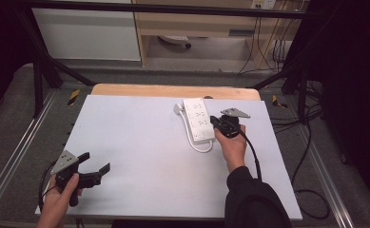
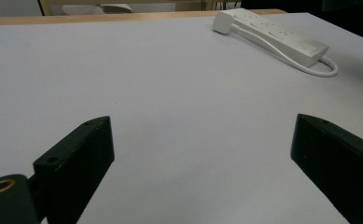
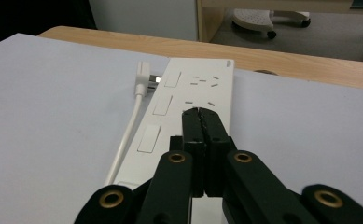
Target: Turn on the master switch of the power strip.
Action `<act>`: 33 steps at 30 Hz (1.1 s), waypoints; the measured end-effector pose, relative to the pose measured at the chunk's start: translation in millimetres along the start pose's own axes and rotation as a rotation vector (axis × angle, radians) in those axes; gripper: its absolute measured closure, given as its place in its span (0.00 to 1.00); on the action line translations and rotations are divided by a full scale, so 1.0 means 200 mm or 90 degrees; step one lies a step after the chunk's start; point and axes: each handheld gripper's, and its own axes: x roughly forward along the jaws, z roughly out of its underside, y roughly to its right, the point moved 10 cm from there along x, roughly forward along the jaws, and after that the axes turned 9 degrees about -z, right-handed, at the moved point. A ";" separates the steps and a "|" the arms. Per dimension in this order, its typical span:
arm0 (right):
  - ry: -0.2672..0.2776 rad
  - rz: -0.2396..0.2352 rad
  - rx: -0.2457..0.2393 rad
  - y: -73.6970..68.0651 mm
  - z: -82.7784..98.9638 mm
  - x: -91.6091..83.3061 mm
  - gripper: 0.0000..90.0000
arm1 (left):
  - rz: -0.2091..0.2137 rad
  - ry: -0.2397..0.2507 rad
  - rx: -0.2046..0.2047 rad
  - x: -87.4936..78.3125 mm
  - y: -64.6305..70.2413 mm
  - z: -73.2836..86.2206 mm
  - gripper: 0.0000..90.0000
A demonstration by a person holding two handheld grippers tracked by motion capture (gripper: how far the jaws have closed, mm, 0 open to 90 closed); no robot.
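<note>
Item: power strip (image 1: 199, 121), white, flat on the counter (image 1: 140, 152), upper right of centre in the high view; its plug (image 1: 178, 109) lies at its far left end.
Right gripper (image 1: 214, 122): jaws clenched on nothing, tips over the strip's face.
Left gripper (image 1: 97, 164): jaws released, lower left, well apart.
Step, as judged: pressing a switch (image 3: 149, 138). Next: a small, aimed downward push.

Wooden table (image 1: 125, 90), white sheet (image 1: 140, 152), power strip (image 1: 198, 119)
</note>
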 end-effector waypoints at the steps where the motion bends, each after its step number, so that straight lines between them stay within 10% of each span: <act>1: -0.005 -0.002 0.000 -0.01 0.01 0.01 1.00 | 0.000 0.000 0.000 0.00 0.00 0.00 0.07; 33: -0.069 -0.010 -0.012 -0.13 0.19 0.10 1.00 | 0.001 0.003 0.003 0.00 0.00 -0.01 0.07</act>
